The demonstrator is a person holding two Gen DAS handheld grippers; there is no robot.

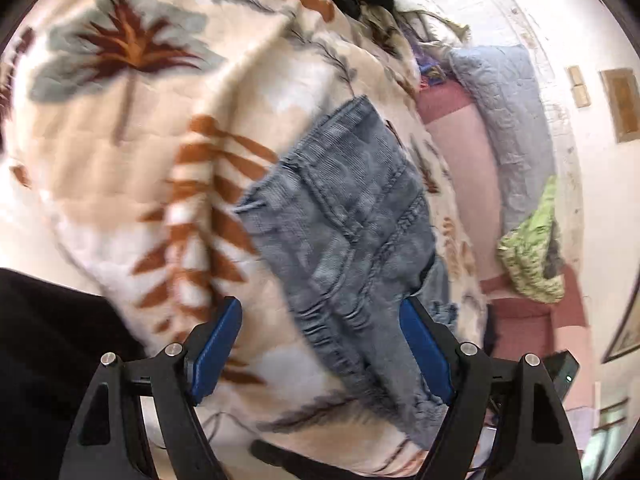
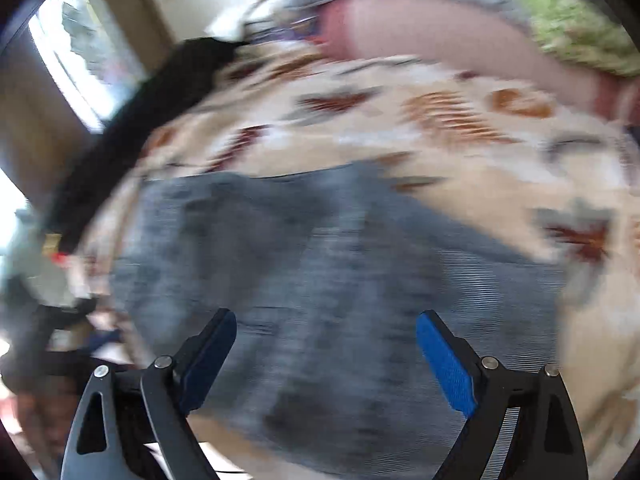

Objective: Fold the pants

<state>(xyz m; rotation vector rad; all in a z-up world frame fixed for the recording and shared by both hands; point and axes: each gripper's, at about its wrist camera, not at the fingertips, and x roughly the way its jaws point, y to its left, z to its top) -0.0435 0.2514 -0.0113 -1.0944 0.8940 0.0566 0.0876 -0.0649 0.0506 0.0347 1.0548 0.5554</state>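
- Denim pants [image 1: 348, 240] lie folded compact on blanket [image 1: 132, 184], likely near done.
- Left gripper [image 1: 320, 320] jaws apart, empty above the pants.
- Right gripper [image 2: 326, 332] jaws apart, clamping nothing.

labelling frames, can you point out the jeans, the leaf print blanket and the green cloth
jeans [image 1: 352, 216], left wrist view, on the seamed middle panel
leaf print blanket [image 1: 132, 152], left wrist view, on bare cream fabric below the palm motif
green cloth [image 1: 532, 256], left wrist view, on its crumpled middle

Leaf-print cream blanket [image 1: 168, 184], grey quilt [image 1: 508, 120], green crocheted cloth [image 1: 532, 256], framed picture [image 1: 622, 104] on wall.
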